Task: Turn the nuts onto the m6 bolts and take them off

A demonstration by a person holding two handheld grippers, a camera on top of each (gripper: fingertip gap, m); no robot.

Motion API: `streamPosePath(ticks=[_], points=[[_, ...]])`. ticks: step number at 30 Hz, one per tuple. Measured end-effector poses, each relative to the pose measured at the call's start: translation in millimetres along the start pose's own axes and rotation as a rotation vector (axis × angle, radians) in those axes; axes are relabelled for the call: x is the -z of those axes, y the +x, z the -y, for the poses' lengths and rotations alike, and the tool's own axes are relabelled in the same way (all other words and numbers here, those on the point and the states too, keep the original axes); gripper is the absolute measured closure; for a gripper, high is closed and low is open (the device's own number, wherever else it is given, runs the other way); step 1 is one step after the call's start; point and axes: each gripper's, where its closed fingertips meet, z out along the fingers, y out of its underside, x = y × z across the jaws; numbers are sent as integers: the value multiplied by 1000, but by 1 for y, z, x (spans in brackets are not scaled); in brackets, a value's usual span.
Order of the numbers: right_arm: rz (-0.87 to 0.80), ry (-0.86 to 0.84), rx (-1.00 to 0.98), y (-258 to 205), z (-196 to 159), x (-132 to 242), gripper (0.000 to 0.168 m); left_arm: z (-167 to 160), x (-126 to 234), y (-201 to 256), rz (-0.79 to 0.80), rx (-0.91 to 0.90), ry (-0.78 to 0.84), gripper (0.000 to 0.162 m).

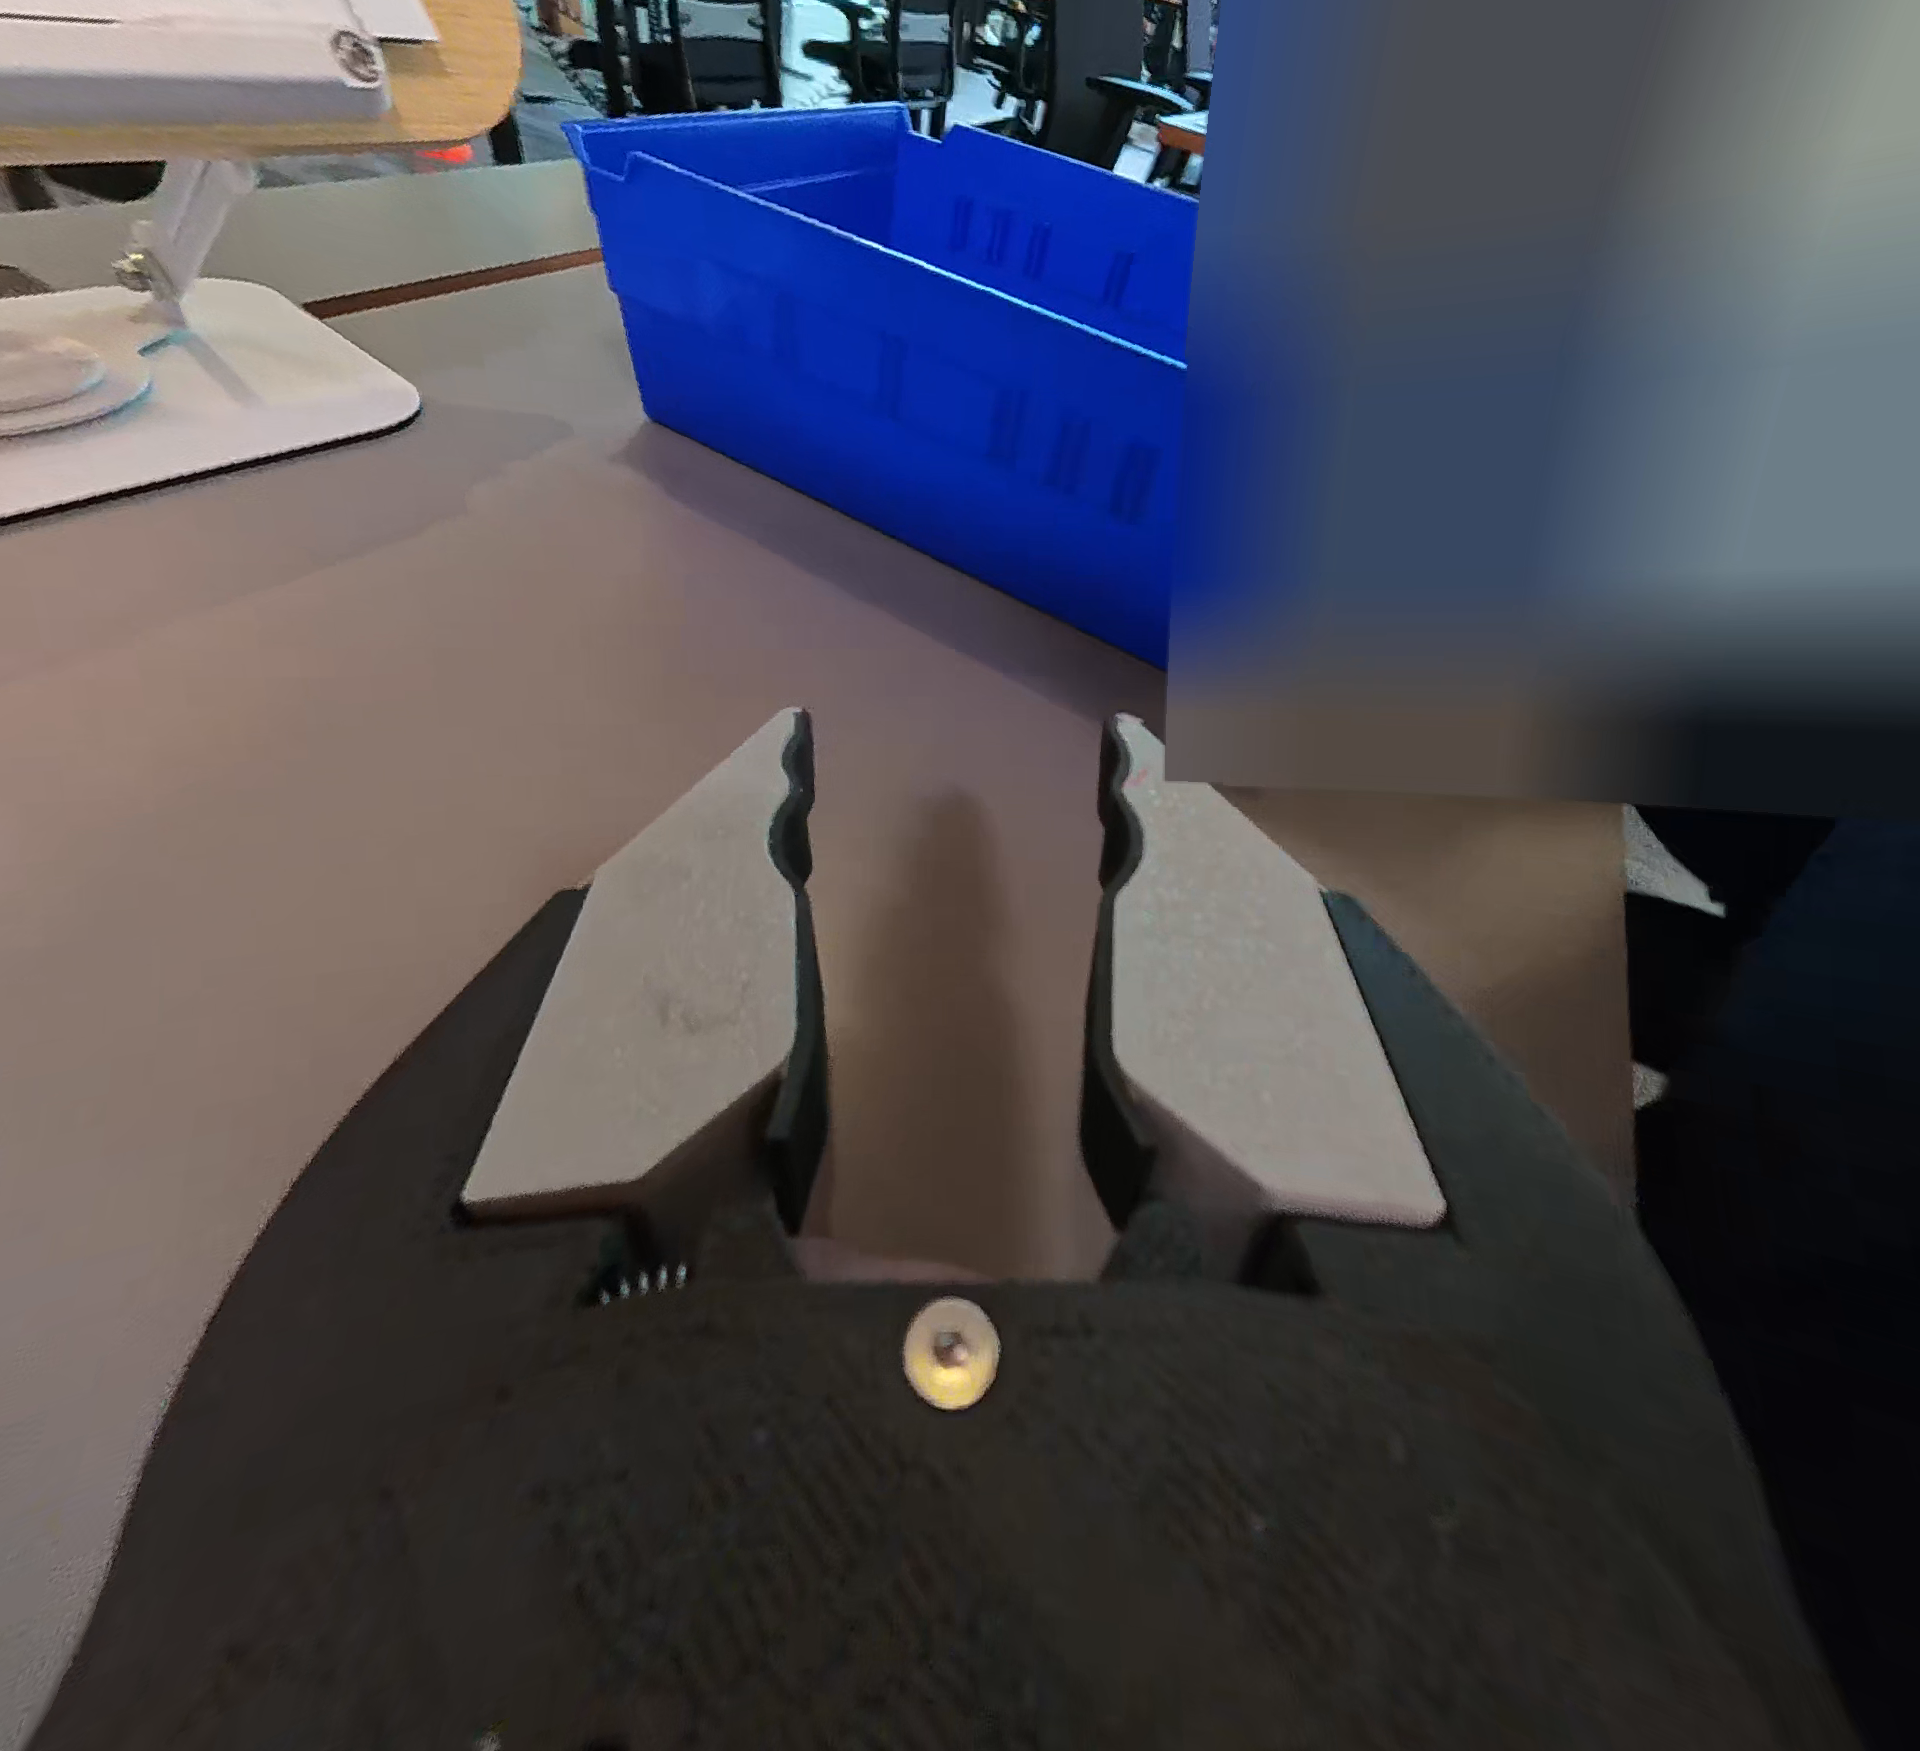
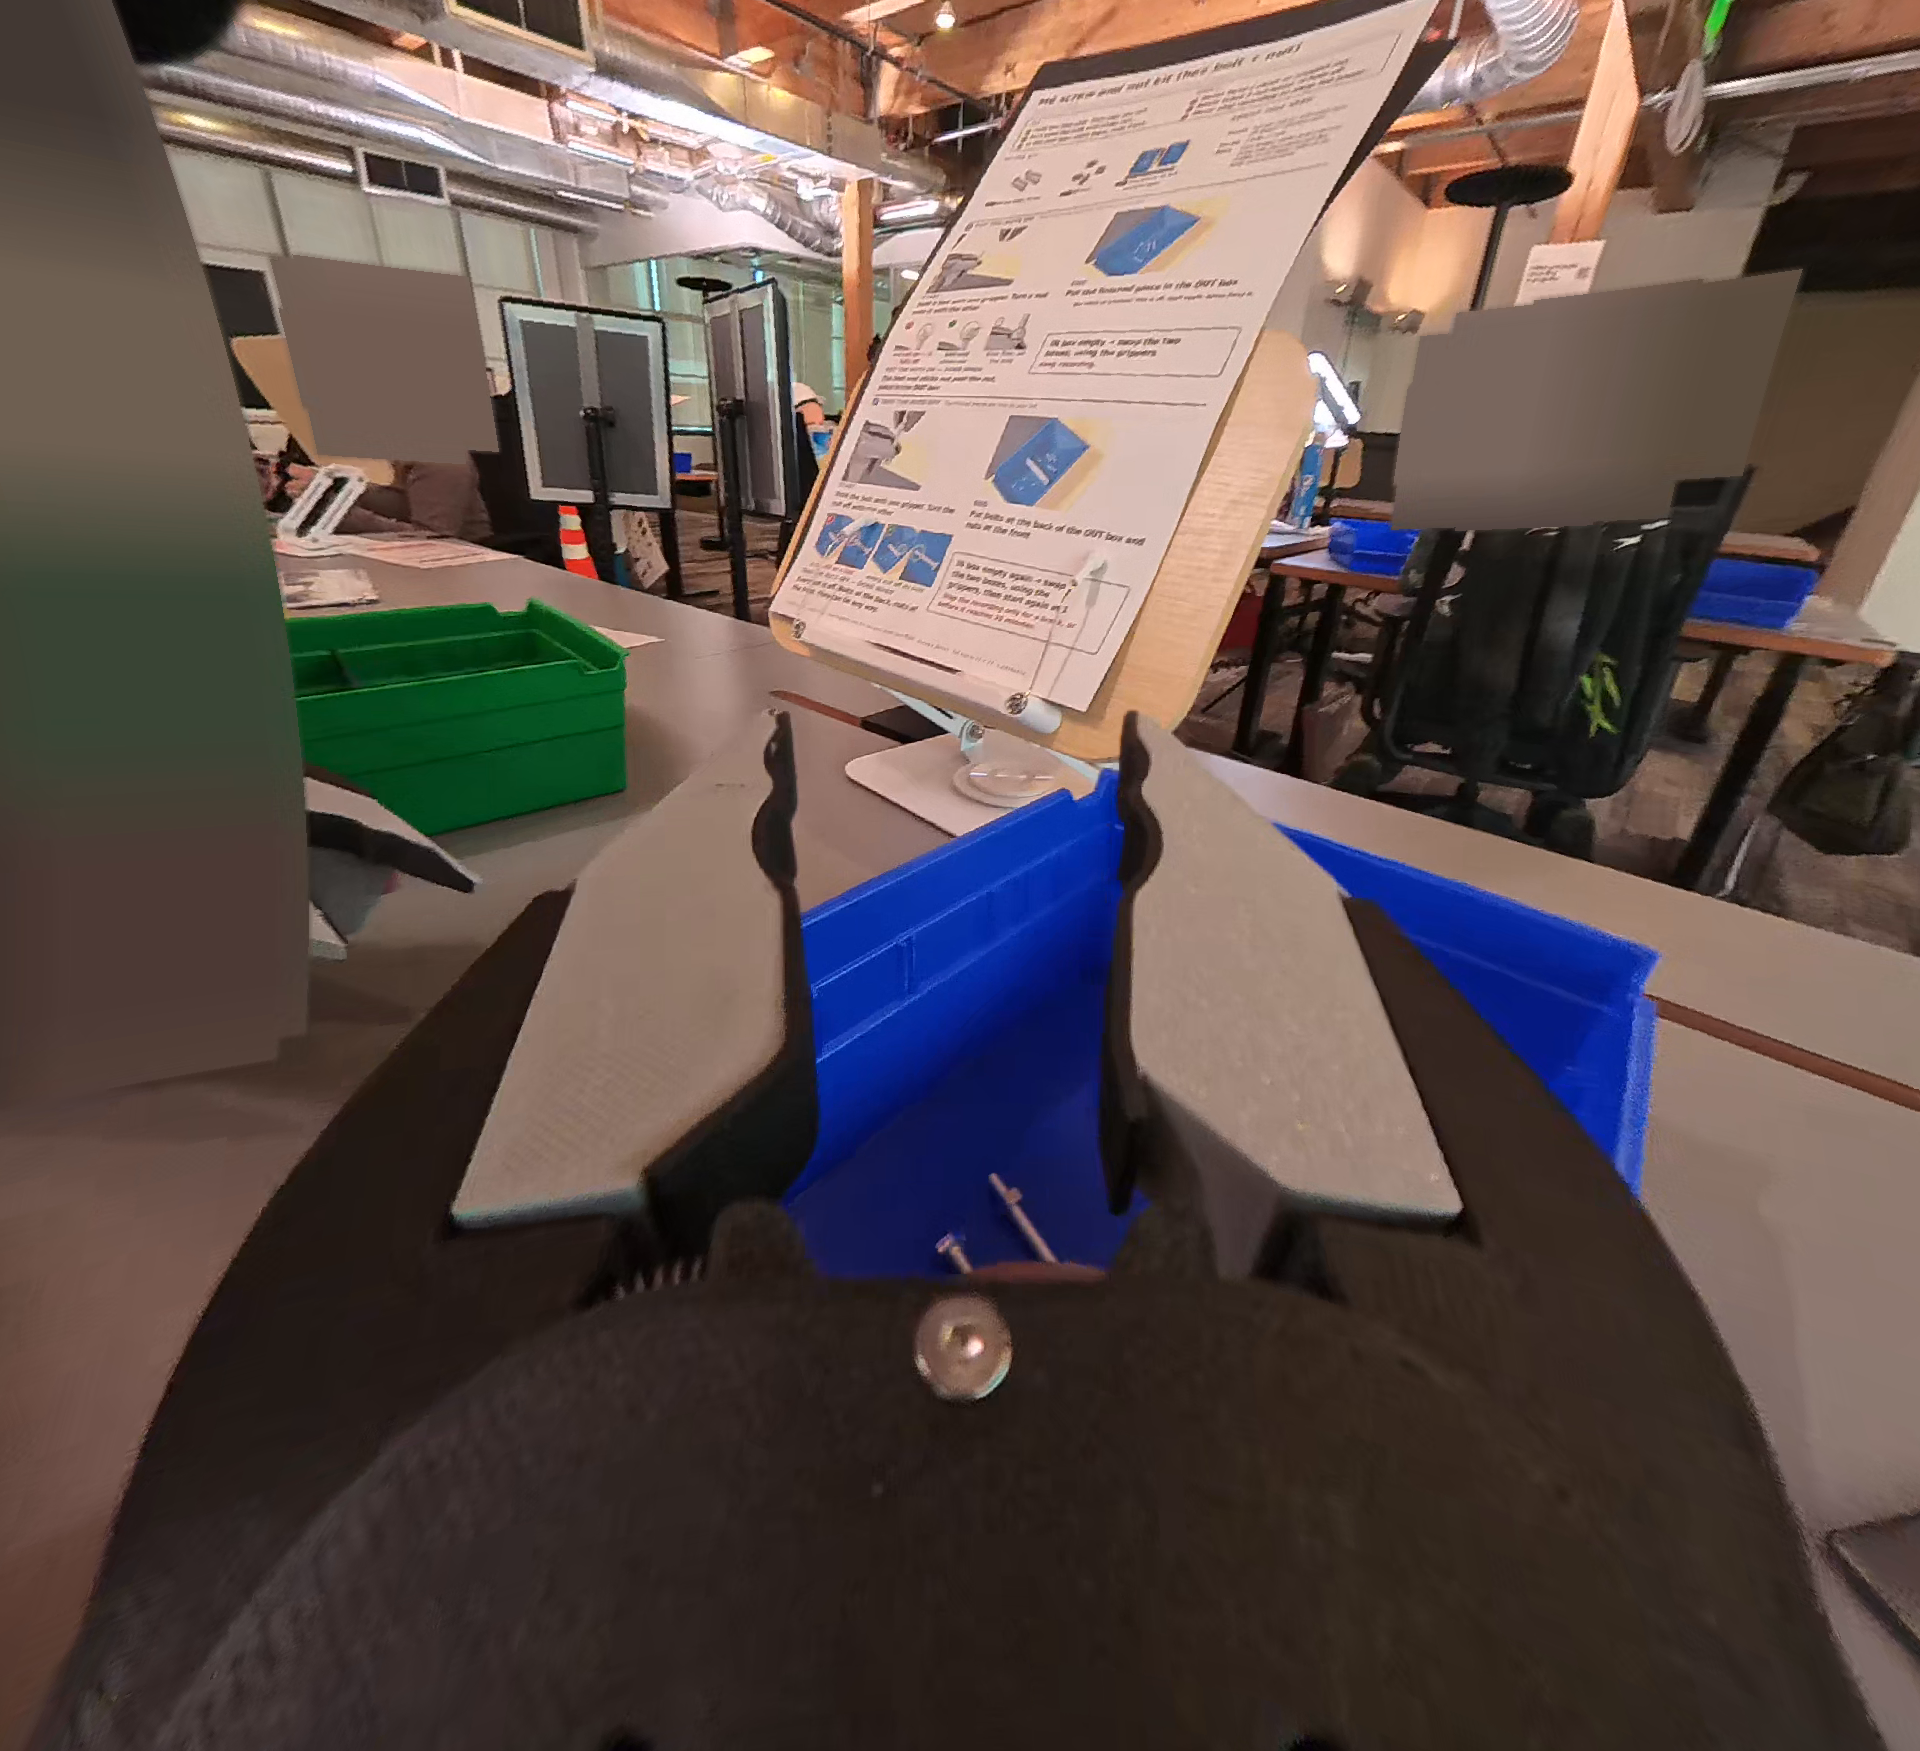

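Observation:
My left gripper (image 1: 956, 745) is open and empty, low over the grey table (image 1: 364, 714). A blue bin (image 1: 894, 351) stands ahead of it, to the right. My right gripper (image 2: 956, 745) is open and empty, held above the near end of the blue bin (image 2: 1455, 974). Two bolts (image 2: 1023, 1228) lie on the bin floor between the bases of its fingers. The tip of the other gripper (image 2: 384, 844) shows at the left of the right wrist view. No nut is visible.
A green tray (image 2: 457, 714) stands at the left on the table. An instruction sheet on a tilted wooden stand (image 2: 1060, 371) stands behind the blue bin; its white base (image 1: 208, 392) shows in the left wrist view. Office chairs and other tables lie beyond. Left tips to right tips: about 25 cm.

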Motion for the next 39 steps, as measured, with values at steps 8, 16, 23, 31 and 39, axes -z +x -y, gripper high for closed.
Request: streamPosePath(ticks=[8, 16, 23, 31, 39], points=[[29, -10, -38, 4, -6, 0, 113, 19, 85, -4, 256, -66, 53, 107], [49, -12, -19, -2, -6, 1, 111, 40, 173, -14, 481, -62, 68, 100], [24, 20, 0, -4, -1, 5, 112, 7, 246, -46, 654, -86, -151, 97], [0, 42, -23, -3, -2, 8, 114, -5, 327, -104, 739, 56, -304, 113], [-18, 83, -55, -3, 2, 10, 114, -41, 306, -139, 611, 43, -634, 114]])
